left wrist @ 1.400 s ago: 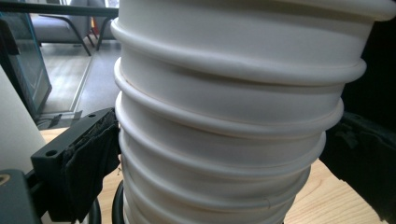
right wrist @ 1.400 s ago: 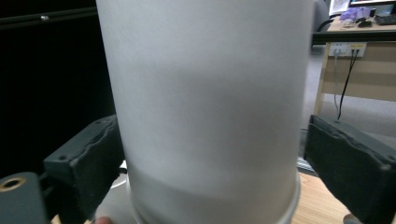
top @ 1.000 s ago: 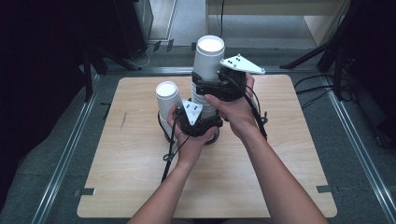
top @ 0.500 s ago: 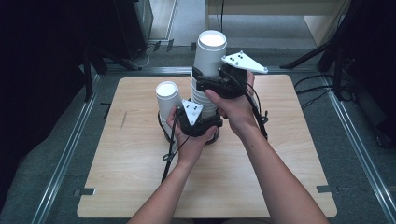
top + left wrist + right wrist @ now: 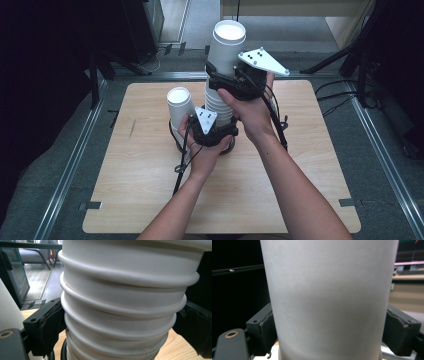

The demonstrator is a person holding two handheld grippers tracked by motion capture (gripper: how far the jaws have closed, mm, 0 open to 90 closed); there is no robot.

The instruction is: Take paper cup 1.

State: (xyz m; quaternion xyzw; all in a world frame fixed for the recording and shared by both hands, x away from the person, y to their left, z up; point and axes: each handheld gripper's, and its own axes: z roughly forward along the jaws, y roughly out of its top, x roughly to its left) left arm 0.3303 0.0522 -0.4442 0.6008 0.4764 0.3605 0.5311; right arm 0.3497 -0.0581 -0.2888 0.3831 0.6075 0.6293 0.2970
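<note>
A stack of nested white paper cups (image 5: 218, 104) stands on the wooden table (image 5: 310, 165). My left gripper (image 5: 216, 133) is shut on the stack low down; its rolled rims (image 5: 120, 302) sit between the black pads (image 5: 51, 327) of my left gripper (image 5: 117, 322). Above it, the top cup (image 5: 226, 50) is partly drawn out of the stack, and my right gripper (image 5: 226, 82) is shut on its wall. That smooth wall (image 5: 329, 290) spans the gap of my right gripper (image 5: 329, 330), pad to pad. A single white cup (image 5: 179, 103) stands just left of the stack.
Metal rails (image 5: 75, 165) run along the table's left, right and far edges. Cables (image 5: 182, 160) trail from both grippers over the tabletop. Dark stands and cables lie on the floor beyond the right edge (image 5: 350, 85).
My right gripper has risen a little with the top cup, which now stands higher out of the stack. The left gripper and the single cup have stayed put.
</note>
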